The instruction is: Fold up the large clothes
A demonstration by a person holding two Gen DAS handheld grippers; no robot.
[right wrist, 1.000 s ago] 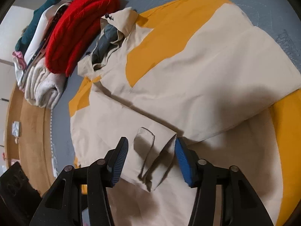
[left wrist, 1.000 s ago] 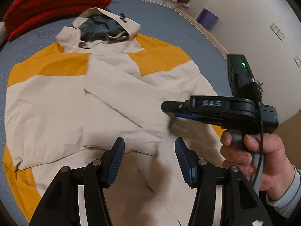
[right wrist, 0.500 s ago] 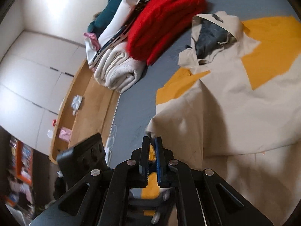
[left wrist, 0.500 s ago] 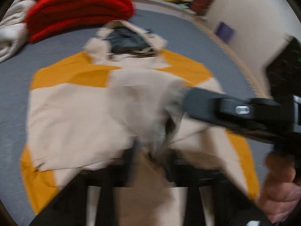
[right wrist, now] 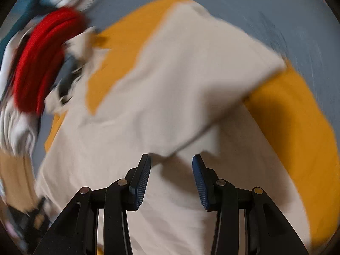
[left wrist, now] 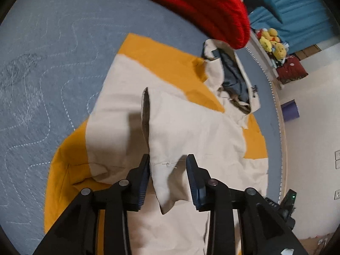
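Observation:
A large cream and mustard-yellow hooded jacket [left wrist: 187,127] lies spread on a grey-blue quilted surface [left wrist: 53,63], hood [left wrist: 231,78] at the far end. A sleeve [left wrist: 165,148] lies folded across its front. My left gripper [left wrist: 167,163] is open, its fingers on either side of the sleeve's cuff end. In the blurred right wrist view, the jacket [right wrist: 170,85] fills the frame and my right gripper [right wrist: 171,161] is open just above its cream body, near a folded sleeve edge.
A folded red knit garment [left wrist: 201,8] lies beyond the hood, also in the right wrist view [right wrist: 42,63], with pale folded clothes [right wrist: 17,127] beside it. Yellow soft toys [left wrist: 272,42] sit on a ledge by the white wall [left wrist: 314,127].
Both grippers closed on the sleeve half a second ago and now stand open. The sleeve now lies folded over the jacket's front. Both cameras have swung round; the right view is blurred.

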